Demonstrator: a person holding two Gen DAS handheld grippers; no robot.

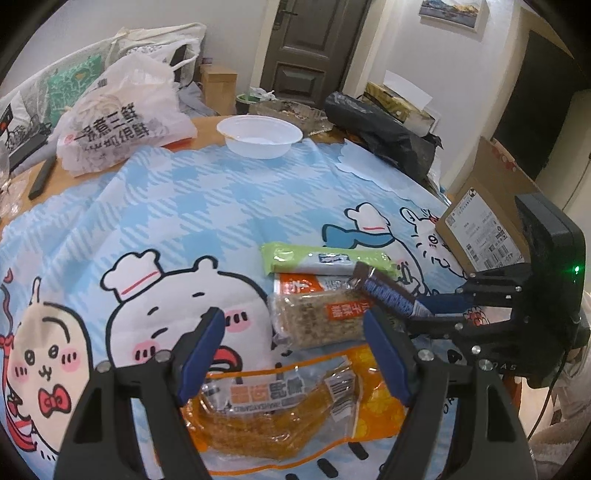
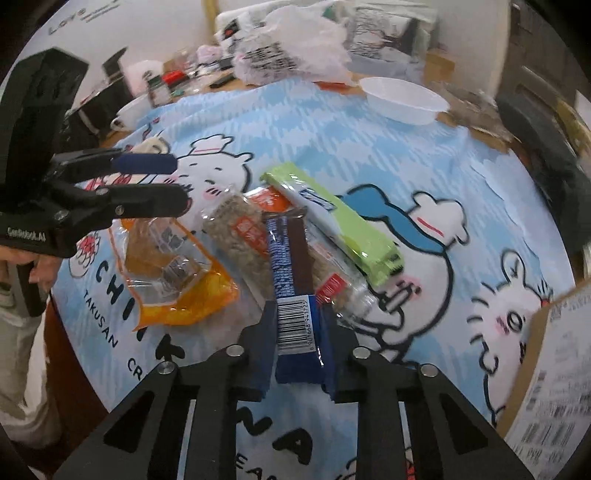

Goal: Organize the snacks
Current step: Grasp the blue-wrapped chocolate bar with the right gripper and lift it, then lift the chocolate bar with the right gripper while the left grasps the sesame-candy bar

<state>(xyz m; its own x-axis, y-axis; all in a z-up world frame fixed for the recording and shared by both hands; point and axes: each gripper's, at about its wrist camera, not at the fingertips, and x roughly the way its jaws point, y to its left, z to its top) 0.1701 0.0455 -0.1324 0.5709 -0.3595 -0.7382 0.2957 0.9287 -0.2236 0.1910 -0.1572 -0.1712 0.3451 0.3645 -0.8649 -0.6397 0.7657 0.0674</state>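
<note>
cardboard box cut off at frame edge, label print blurred — unreadable

Setting was a home: panelled door top centre, framed picture upper right, cluttered table with cartoon tablecloth.

Blue-brown bar atop grain bar (clear wrap) — green, orange pkt flanking.

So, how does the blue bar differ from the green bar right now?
The blue bar is dark blue and brown; the green bar is light green. The blue bar is clamped at one end by the right gripper and lies over the grain bar; the green bar rests free on the cloth. Both are long, slim packets.
</note>
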